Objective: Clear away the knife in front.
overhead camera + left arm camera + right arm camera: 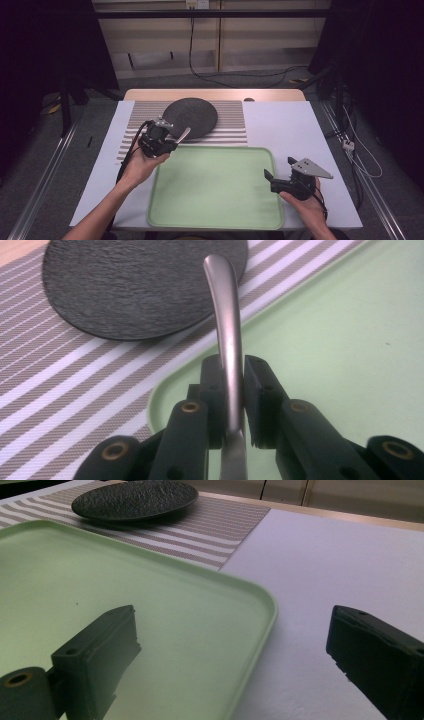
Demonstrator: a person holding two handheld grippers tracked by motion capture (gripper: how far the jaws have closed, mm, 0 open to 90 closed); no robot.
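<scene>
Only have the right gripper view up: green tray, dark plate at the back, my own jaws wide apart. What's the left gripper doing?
Observer: The left gripper is shut on a metal utensil handle, seen clearly in the left gripper view.
Operator: Spoon or fork?
Observer: Cannot tell. The business end is hidden behind the jaws; the curved handle alone sticks out.
Operator: Where is it relative to the tray?
Observer: In the high view it sits at the far left corner of the green tray, with the handle tip pointing toward the black plate on the striped placemat.
Operator: And my gripper?
Observer: The right gripper is at the tray's right edge.
</scene>
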